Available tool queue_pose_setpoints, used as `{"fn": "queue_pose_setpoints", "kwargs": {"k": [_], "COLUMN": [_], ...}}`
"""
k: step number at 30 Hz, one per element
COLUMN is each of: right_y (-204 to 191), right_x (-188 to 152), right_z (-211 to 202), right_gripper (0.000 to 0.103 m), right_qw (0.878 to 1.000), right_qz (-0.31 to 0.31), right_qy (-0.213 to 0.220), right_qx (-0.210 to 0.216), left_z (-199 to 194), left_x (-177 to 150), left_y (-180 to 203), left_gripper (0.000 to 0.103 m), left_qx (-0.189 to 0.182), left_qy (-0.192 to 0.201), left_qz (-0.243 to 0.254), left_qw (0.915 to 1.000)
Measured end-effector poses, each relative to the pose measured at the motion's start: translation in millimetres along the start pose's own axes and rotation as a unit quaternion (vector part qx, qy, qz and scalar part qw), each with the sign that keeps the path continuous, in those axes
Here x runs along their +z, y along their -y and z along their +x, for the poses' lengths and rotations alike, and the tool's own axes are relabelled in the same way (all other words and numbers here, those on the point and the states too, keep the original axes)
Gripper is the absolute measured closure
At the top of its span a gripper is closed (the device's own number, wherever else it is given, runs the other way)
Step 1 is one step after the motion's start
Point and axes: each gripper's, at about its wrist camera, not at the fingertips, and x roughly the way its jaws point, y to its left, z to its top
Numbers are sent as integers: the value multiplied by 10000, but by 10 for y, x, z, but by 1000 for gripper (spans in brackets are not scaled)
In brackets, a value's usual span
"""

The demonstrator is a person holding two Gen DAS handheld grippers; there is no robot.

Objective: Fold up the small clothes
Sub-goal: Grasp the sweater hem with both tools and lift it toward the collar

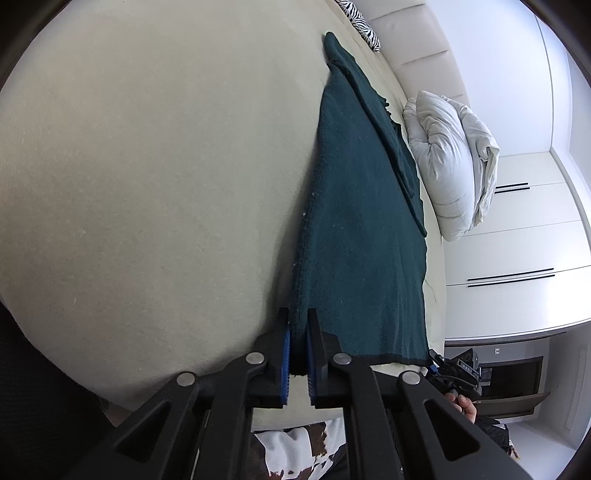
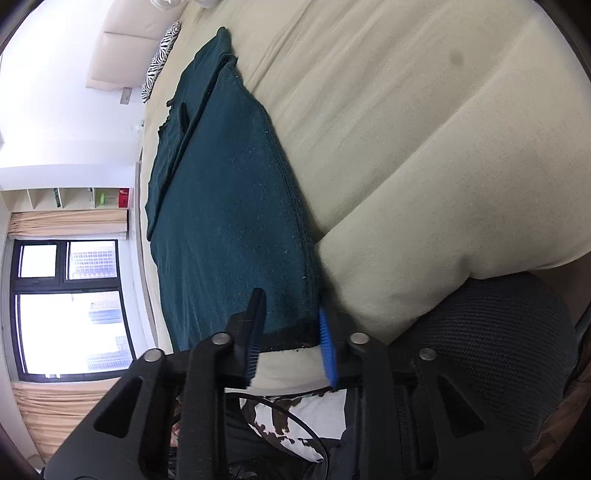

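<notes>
Judging by drape, the teal cloth (image 1: 362, 229) is soft and light; near corners are best gripped. Left gripper (image 1: 298, 347) jaws are clamped on its corner; right gripper (image 2: 291, 339) jaws stand partly open around the other corner, not yet pressing.

The cloth (image 1: 354, 221) lies flat on the bed (image 1: 147, 184), with a folded strip along its right side in the left wrist view; the pillow (image 1: 448, 162) lies beyond that side, and the headboard (image 1: 410, 33) stands behind. The left gripper (image 1: 298, 332) sits at the cloth's near left corner; the right gripper (image 2: 291, 332) sits at the other near corner.

Bedroom: bed (image 1: 147, 184), pillow (image 1: 450, 166), wardrobe (image 1: 517, 240)
</notes>
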Motion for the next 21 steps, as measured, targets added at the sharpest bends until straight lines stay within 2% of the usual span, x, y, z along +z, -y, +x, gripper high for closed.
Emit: {"fn": "queue_pose_setpoints", "kwargs": {"k": [4, 6, 12, 21], "right_y": [56, 64, 7, -103], "right_x": [-7, -22, -79, -163], "right_z": [-19, -24, -63, -161], "right_gripper": [94, 96, 98, 98], "right_qw": [9999, 9998, 9989, 9969], "right_qz": [31, -17, -242, -403], "right_qy": [88, 145, 384, 588], "right_qx": [118, 113, 94, 322], "left_z": [-6, -28, -75, -178], "left_x": [-7, -11, -5, 14], "left_y": [18, 0, 9, 14], "left_gripper": [96, 96, 97, 97], "left_qx": [5, 8, -75, -392], "left_qy": [43, 71, 177, 275], "left_qz": [37, 57, 76, -15], "left_qw": [10000, 10000, 9998, 9989]}}
